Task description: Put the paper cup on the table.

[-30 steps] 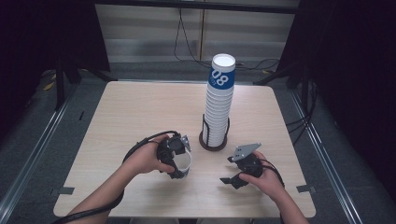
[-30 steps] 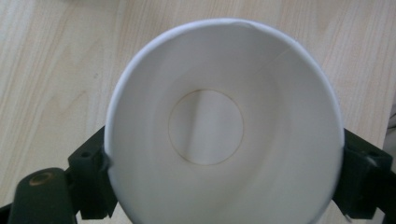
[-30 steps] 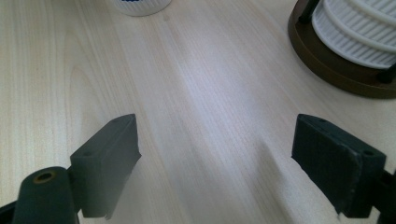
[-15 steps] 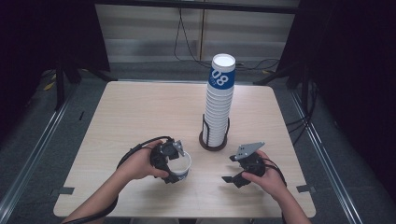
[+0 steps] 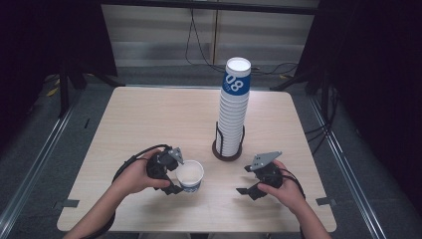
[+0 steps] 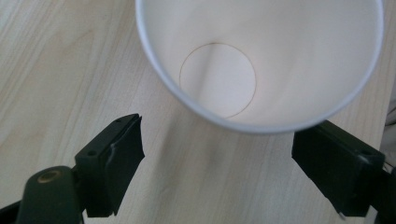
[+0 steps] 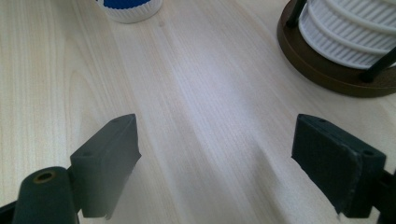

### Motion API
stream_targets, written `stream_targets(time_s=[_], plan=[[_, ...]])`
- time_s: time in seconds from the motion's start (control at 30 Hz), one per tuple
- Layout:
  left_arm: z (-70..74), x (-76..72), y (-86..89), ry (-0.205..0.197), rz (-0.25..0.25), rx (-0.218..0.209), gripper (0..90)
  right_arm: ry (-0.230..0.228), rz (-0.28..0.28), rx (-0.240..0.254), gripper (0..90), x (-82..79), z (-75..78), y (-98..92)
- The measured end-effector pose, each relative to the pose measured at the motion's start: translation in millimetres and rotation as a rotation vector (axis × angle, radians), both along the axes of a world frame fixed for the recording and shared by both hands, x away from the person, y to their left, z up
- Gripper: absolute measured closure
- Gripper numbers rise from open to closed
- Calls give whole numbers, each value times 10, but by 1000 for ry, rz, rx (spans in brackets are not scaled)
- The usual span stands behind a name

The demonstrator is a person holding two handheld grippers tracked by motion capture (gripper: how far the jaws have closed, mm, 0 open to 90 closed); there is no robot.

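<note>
A lone paper cup stands upright on the table, empty, beside the left gripper.

The left gripper's jaws are apart, with the cup's rim between and just ahead of them in the left gripper view; I cannot tell whether either one touches the wall. The right gripper hovers near the table's front edge, jaws wide apart around nothing. The cup looks light, thin-walled and easily crushed, so a gentle pinch across the wall below the rim seems wisest. Behind it, a tall stack of cups sits nested in a dark wire holder, the top cup empty too.
</note>
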State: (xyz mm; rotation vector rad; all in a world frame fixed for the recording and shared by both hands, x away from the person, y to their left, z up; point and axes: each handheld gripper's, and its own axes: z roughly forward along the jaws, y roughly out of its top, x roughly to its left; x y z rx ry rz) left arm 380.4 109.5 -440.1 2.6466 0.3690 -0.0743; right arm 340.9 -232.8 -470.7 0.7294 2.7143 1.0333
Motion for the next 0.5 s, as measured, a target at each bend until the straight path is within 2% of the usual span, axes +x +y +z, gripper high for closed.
stream_targets(time_s=[0.17, 0.2, 0.3, 0.37, 0.43, 0.47, 0.5], plan=[[-6, 8, 110, -13, 16, -21, 165, 3, -4, -3, 142, -5, -9, -14], [-18, 3, 131, -4, 26, -36, 165, 4, -5, -3, 141, -7, -9, -16], [-55, 2, 197, -24, 33, -33, 166, 9, -12, -3, 141, -10, -12, -17], [-91, -2, 242, -19, 43, -39, 165, 7, -8, -2, 141, -5, -13, -14], [-126, -2, 288, -33, 41, -25, 167, 7, -7, 0, 142, -5, -13, -11], [-151, -10, 308, -28, 63, -40, 165, 7, -6, 0, 141, -5, -14, -11], [-171, -5, 336, -20, 64, -49, 165, 7, -6, -1, 141, -6, -16, -12]])
